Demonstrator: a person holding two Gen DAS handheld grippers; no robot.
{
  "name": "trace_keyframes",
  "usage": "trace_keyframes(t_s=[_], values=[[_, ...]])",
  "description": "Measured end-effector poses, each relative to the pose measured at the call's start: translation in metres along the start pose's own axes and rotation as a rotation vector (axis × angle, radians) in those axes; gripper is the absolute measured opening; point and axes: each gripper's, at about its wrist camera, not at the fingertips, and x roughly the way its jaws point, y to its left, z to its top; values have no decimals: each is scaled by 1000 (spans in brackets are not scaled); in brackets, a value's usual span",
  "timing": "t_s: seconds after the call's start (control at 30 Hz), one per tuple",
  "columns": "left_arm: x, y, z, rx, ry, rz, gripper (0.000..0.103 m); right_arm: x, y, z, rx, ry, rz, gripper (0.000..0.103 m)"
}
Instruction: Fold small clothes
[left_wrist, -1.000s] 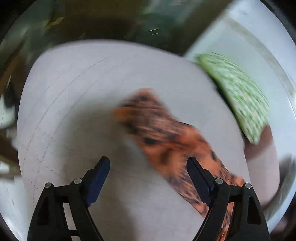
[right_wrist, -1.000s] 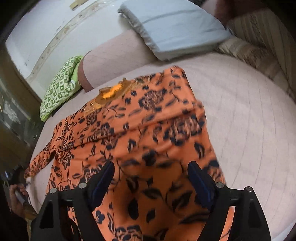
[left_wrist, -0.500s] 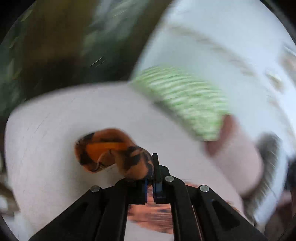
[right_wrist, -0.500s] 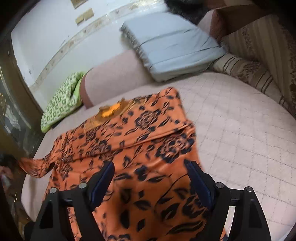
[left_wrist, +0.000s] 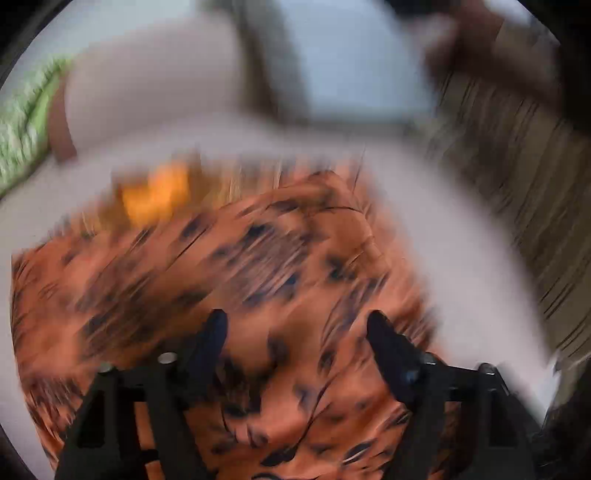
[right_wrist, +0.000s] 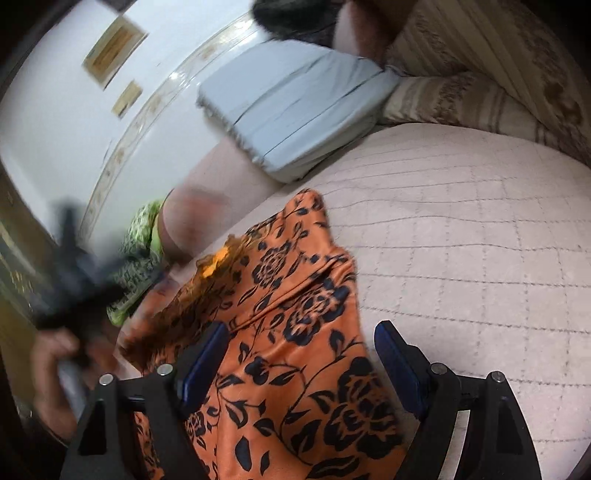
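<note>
An orange garment with a black flower print (right_wrist: 295, 332) lies on the pale quilted bed (right_wrist: 461, 240), its left side folded over the body. My right gripper (right_wrist: 299, 350) is open and empty, just above the garment's right half. In the blurred left wrist view, my left gripper (left_wrist: 295, 332) is open over the garment (left_wrist: 221, 266), holding nothing. The left gripper also shows as a dark blur at the left of the right wrist view (right_wrist: 74, 280), in a hand.
A grey-blue cushion (right_wrist: 295, 107) and a striped brown pillow (right_wrist: 480, 99) lie at the head of the bed. A green patterned pillow (right_wrist: 144, 236) lies at the far left, against a white wall (right_wrist: 74, 110). Bare quilt lies to the garment's right.
My left gripper shut on the sleeve, carried it over the garment's body and let go; it is open now. The right gripper stayed open and drifted slightly.
</note>
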Motion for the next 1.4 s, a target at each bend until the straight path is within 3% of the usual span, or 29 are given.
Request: trace_keyframes(t_s=[0.07,0.17,0.23,0.3,0.4,0.47,0.6,0.67,0.77,0.83,0.87,0.9,0.97,1.1,1.13,1.2,1.27,1.33,1.37,1.4], values=[[-7,15,-18,-21,-29,4,66,1,-6,2,28,6,3,84],[-62,51,-57,-84,-190,11,68,4,-8,2,48,15,17,84],[-92,88,-74,-151,-290,77,83,7,0,0,16,19,13,84],[-117,121,-101,-229,-364,196,83,10,8,-3,-22,29,4,84],[-120,186,-128,-385,-347,306,83,13,22,-4,-48,49,11,84],[-109,214,-135,-458,-328,320,83,23,40,6,-102,57,14,84],[-78,231,-150,-472,-320,354,83,73,67,49,-106,127,65,83],[-68,232,-150,-480,-274,370,82,116,74,70,-113,209,16,83],[-72,239,-152,-513,-272,340,80,164,70,76,-120,326,-66,81],[-64,243,-150,-511,-247,335,60,188,62,70,-103,399,-125,62],[-63,244,-150,-514,-241,329,55,193,60,68,-102,413,-157,34],[-56,246,-144,-515,-243,327,42,194,61,66,-105,416,-163,19],[-57,248,-144,-526,-245,304,35,185,76,67,-161,389,-166,14],[-60,253,-147,-557,-256,291,31,148,98,68,-226,259,-196,14],[-60,253,-147,-560,-253,290,32,152,95,61,-245,274,-230,14],[-58,252,-148,-559,-245,312,37,177,75,42,-224,408,-279,19],[-60,248,-149,-539,-247,339,41,166,73,44,-209,339,-245,22],[-67,245,-149,-530,-276,360,41,148,77,52,-195,272,-256,47],[-76,241,-149,-527,-316,373,41,141,80,55,-192,238,-255,73],[-84,238,-149,-516,-358,384,41,132,86,59,-199,197,-253,74]])
